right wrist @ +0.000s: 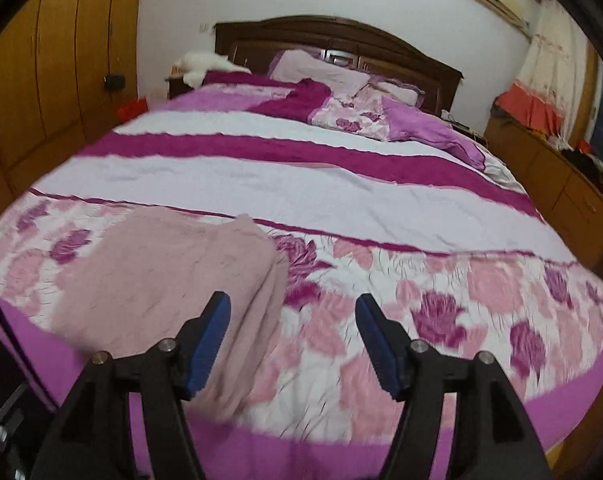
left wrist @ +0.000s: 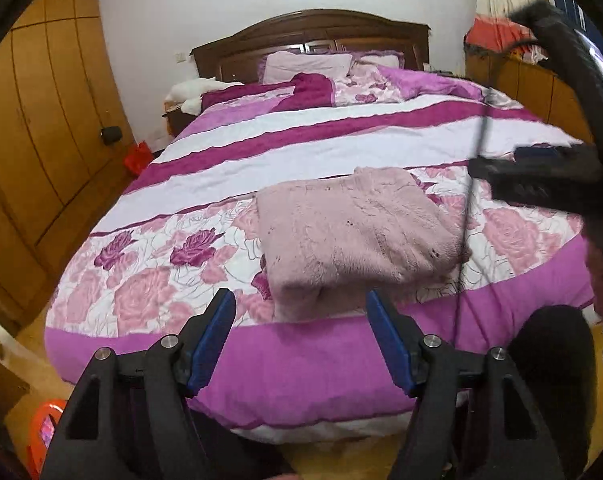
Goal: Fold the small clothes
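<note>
A fuzzy pale pink garment [left wrist: 353, 232] lies folded into a thick rectangle near the foot of the bed; it also shows in the right wrist view [right wrist: 161, 280]. My left gripper [left wrist: 301, 300] is open and empty, held back from the bed's foot edge, in line with the garment's near edge. My right gripper [right wrist: 293, 304] is open and empty above the floral quilt, its left finger over the garment's right edge. The right gripper's black body [left wrist: 541, 176] shows in the left wrist view, to the right of the garment.
The bed [left wrist: 301, 360] has a purple, white and floral quilt, with pillows [left wrist: 305, 66] at the dark headboard. Wooden wardrobes [left wrist: 41, 120] stand at left, a low wooden cabinet [right wrist: 561, 184] with clutter at right. An orange stool [left wrist: 41, 432] is on the floor.
</note>
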`<move>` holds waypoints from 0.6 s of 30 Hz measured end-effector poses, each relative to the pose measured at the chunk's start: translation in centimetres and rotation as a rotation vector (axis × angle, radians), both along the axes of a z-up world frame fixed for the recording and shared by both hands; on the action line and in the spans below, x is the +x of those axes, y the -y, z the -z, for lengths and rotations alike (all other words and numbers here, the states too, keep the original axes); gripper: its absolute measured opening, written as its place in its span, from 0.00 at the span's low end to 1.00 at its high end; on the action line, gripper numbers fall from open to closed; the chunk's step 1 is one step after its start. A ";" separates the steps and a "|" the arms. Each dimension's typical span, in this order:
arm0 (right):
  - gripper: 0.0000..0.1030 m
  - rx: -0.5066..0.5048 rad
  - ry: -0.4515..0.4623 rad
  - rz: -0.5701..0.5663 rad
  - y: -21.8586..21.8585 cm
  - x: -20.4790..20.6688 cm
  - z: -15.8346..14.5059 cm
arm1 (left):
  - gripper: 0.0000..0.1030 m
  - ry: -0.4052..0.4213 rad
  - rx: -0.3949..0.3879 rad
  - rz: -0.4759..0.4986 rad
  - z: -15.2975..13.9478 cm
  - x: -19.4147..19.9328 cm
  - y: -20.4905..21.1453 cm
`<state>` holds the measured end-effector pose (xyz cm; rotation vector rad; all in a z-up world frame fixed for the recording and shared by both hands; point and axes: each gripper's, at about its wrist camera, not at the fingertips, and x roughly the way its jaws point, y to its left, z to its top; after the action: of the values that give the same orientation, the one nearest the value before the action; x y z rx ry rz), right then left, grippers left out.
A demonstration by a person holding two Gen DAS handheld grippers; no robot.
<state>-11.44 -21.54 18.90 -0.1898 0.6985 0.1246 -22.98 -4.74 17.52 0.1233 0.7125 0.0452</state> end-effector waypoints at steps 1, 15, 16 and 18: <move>0.66 -0.005 0.005 0.001 -0.2 -1.4 -0.2 | 0.45 0.005 -0.007 0.006 -0.1 -0.5 -0.3; 0.70 0.174 -0.054 -0.002 1.0 -10.9 2.1 | 0.45 0.002 -0.058 0.034 1.4 -3.3 -1.1; 0.70 0.165 -0.055 0.000 0.9 -11.1 2.4 | 0.45 0.001 -0.061 0.033 1.4 -3.3 -1.1; 0.70 0.144 -0.055 0.003 0.7 -11.3 2.9 | 0.45 -0.004 -0.068 0.032 1.5 -3.4 -1.2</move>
<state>-22.72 -22.23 16.04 -0.0473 0.7418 0.1773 -26.37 -3.51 16.02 0.0696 0.7146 -0.0102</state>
